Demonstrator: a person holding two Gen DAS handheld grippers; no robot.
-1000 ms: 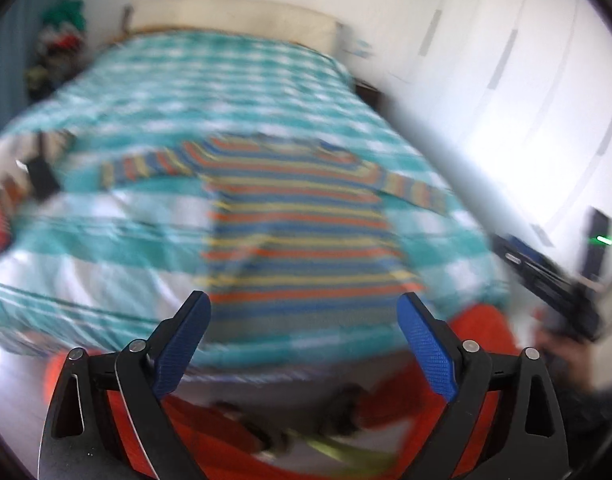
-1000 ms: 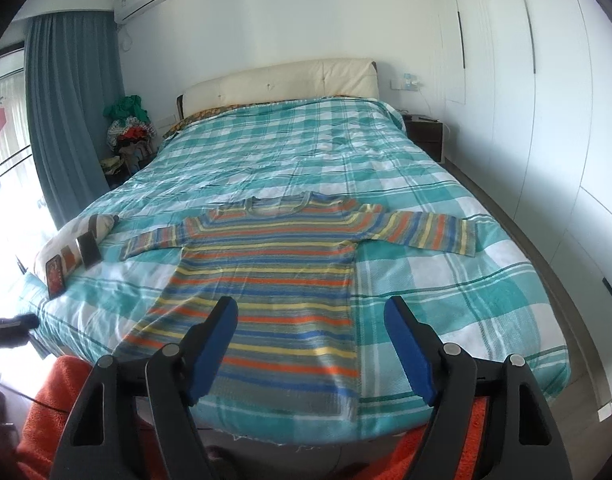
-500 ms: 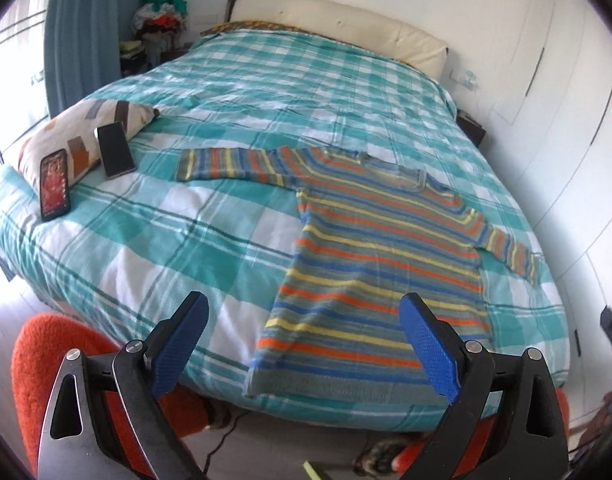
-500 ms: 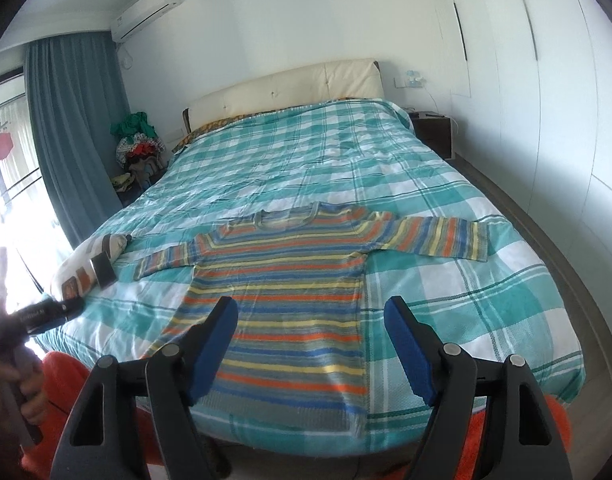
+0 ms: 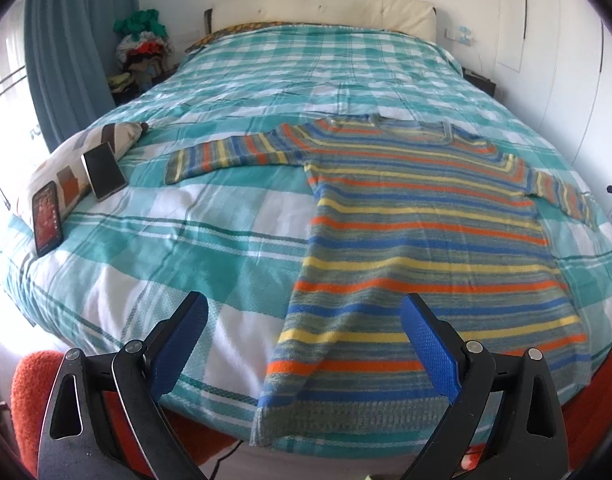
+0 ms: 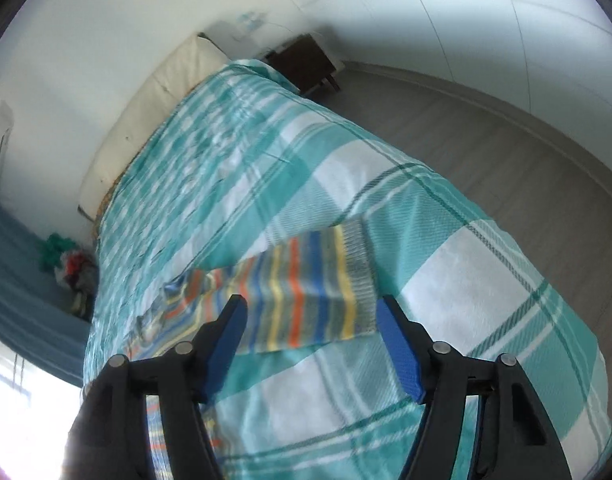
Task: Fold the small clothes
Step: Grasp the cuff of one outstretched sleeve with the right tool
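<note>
At the foot of the bed, the left claw is held spread wide and empty above the hem of a striped sweater, which is laid flat and face up on the checked cover, sleeves stretched out to either side. The right claw is likewise seen released, nothing between its blue pads, poised just above the cuff end of the right sleeve. The knit is judged soft, light and limp, likely to sag and stretch when lifted, so a pinch at the cuff or at a hem corner is thought the surest hold. Farther off, two phones are propped on a patterned cushion at the bed's left edge. No containers are shown. Beyond, a cream headboard is seen.
</note>
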